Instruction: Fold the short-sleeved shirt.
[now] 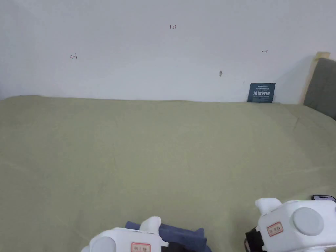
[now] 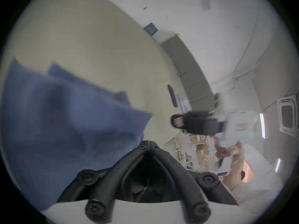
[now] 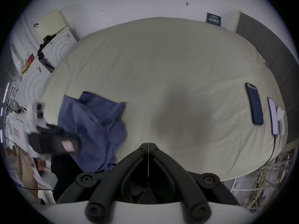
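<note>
A blue short-sleeved shirt (image 1: 183,234) lies crumpled on the olive-green bed sheet (image 1: 164,147), at the near edge. In the left gripper view the shirt (image 2: 64,114) spreads to the left of my left gripper (image 2: 148,144), whose jaws meet at the tip with no cloth visibly between them. In the right gripper view the shirt (image 3: 93,122) is a loose heap, with the blurred left gripper (image 3: 64,144) over its near-left part. My right gripper (image 3: 148,145) is shut, empty, above bare sheet to the right of the shirt. Its white housing (image 1: 295,226) shows at the lower right.
Two phones (image 3: 254,104) (image 3: 273,116) lie on the bed's right side, one on a cable. A dark sign (image 1: 261,93) leans on the white wall. A grey headboard (image 1: 323,85) stands right. White furniture (image 3: 32,82) stands past the bed's left end.
</note>
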Action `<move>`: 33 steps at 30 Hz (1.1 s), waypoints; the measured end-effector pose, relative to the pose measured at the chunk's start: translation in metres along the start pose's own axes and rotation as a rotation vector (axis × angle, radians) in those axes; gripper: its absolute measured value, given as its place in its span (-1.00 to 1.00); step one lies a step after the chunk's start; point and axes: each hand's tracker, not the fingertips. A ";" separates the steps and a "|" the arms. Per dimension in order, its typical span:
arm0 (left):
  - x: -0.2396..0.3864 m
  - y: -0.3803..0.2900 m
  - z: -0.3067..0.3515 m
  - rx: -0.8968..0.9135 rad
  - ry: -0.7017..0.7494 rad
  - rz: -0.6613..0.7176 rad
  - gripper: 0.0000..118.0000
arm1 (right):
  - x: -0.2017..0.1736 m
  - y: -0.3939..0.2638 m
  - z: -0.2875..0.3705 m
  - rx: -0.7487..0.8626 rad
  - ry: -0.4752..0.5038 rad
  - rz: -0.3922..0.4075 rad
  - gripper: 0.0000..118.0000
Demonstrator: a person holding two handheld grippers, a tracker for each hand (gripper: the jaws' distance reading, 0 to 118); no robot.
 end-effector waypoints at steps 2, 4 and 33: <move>0.003 0.012 0.030 0.053 -0.002 -0.033 -1.00 | -0.015 0.000 -0.005 -0.012 0.024 0.024 -1.00; -0.002 0.023 0.058 0.104 0.047 -0.080 -1.00 | -0.030 0.001 -0.008 -0.015 0.060 0.031 -1.00; -0.133 0.027 0.077 -0.011 -0.115 0.100 0.90 | -0.105 -0.001 -0.086 -0.070 0.126 -0.071 -1.00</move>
